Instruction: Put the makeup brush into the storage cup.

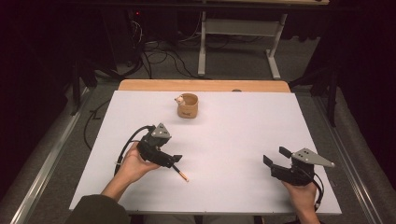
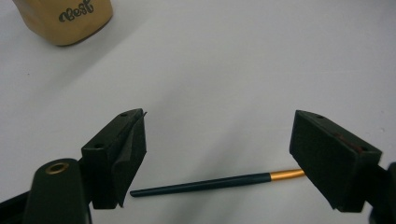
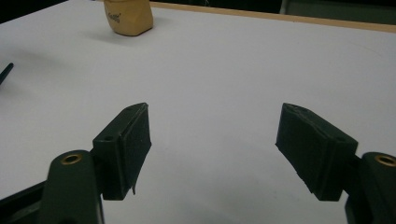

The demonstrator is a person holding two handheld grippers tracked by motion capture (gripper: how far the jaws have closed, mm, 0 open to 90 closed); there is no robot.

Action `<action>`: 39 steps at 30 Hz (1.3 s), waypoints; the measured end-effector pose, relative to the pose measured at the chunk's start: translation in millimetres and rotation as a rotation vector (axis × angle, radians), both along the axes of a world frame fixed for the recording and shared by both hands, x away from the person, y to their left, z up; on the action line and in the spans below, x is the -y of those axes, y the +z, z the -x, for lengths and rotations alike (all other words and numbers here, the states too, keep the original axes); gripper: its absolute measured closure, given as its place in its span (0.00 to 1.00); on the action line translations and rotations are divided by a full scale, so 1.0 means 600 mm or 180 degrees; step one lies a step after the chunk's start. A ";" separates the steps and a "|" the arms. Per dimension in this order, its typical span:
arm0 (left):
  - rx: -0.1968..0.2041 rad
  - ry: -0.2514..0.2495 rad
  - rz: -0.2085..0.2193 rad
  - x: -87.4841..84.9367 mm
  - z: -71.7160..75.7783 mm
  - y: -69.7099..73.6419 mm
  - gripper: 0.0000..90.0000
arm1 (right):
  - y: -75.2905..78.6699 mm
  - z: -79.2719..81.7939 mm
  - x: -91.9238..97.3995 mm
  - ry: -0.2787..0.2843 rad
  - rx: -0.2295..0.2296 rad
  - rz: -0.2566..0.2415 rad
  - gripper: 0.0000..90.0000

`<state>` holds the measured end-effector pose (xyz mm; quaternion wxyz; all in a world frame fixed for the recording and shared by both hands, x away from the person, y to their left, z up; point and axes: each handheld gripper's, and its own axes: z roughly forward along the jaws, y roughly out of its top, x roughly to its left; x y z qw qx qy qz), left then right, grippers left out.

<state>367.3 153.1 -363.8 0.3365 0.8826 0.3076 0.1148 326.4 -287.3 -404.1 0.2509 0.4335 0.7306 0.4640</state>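
From the high view, the left tongs (image 1: 169,159) sit low over the white bench (image 1: 233,135), held in the person's left hand (image 1: 133,163), with a thin dark pencil-like stick (image 1: 180,173) poking out from under them toward the near edge, its tip orange. The left gripper view adds what the high view hides: the stick (image 2: 215,183) lies flat on the bench between the two pads, dark along most of its length with a gold band at one end running behind the far pad, and neither pad touches it. The left tongs (image 2: 217,158) stand wide open around it.

A tan cup (image 1: 187,106) stands toward the far side of the bench, well apart from both hands. The high view shows a small pale figure on its rim; the left gripper view shows dark lettering on its wall (image 2: 65,18).

The right tongs (image 1: 275,158) hover over bare bench at the near right, gripped from below by the right hand (image 1: 302,193), pointing left and forward. In the right gripper view they (image 3: 212,140) gape open with nothing between the pads, the cup (image 3: 128,16) far ahead to the left.
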 end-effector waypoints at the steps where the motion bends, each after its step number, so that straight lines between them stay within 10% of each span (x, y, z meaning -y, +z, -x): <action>1: -0.0006 -0.0015 -0.0020 0.001 0.000 0.000 0.21 | 0.000 0.000 0.000 -0.0002 -0.0003 0.0002 0.31; 39: -0.0294 -0.0324 -0.0565 0.013 -0.012 -0.001 0.19 | 0.001 0.001 -0.001 -0.0013 0.0010 -0.0021 0.31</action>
